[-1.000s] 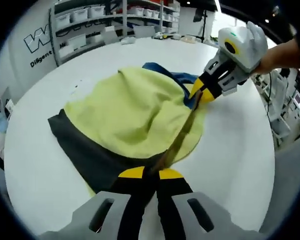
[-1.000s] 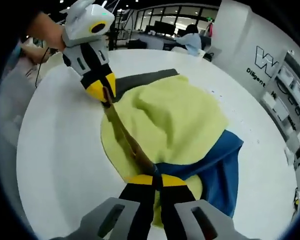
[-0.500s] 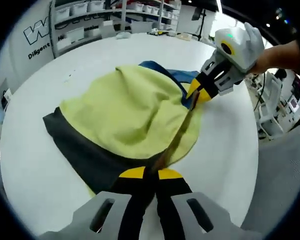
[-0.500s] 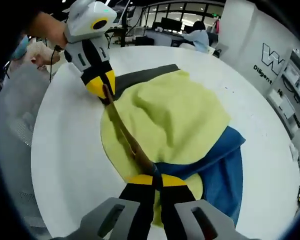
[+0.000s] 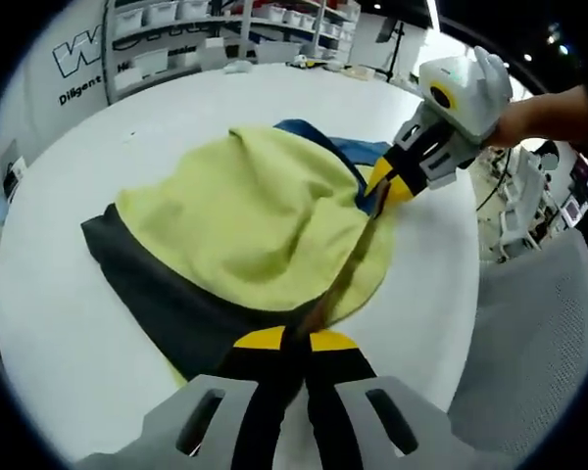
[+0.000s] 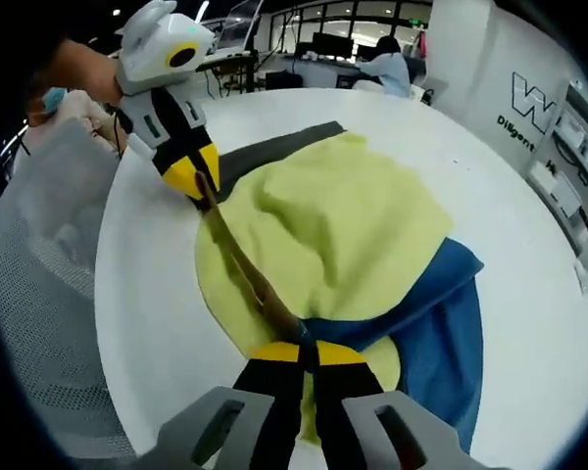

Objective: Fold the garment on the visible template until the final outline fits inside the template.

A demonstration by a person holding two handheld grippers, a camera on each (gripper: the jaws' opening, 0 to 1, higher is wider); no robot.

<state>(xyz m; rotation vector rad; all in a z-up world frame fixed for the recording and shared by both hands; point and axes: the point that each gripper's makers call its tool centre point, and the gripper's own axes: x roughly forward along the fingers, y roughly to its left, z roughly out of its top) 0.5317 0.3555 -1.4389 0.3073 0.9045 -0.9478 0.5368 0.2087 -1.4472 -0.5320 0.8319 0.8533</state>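
Left gripper [image 5: 296, 345] jaws clamped on garment [image 5: 245, 220] edge, near dark hem; right gripper [image 5: 384, 186] jaws pinched on same edge by the blue part, fabric taut between. Garment heaped on white surface [image 5: 69, 323], near its rim. Risk: uneven pull slips the edge out or drags cloth off the surface.

Garment [image 5: 245, 225] on the table [image 5: 59, 333], its near edge between both tools.
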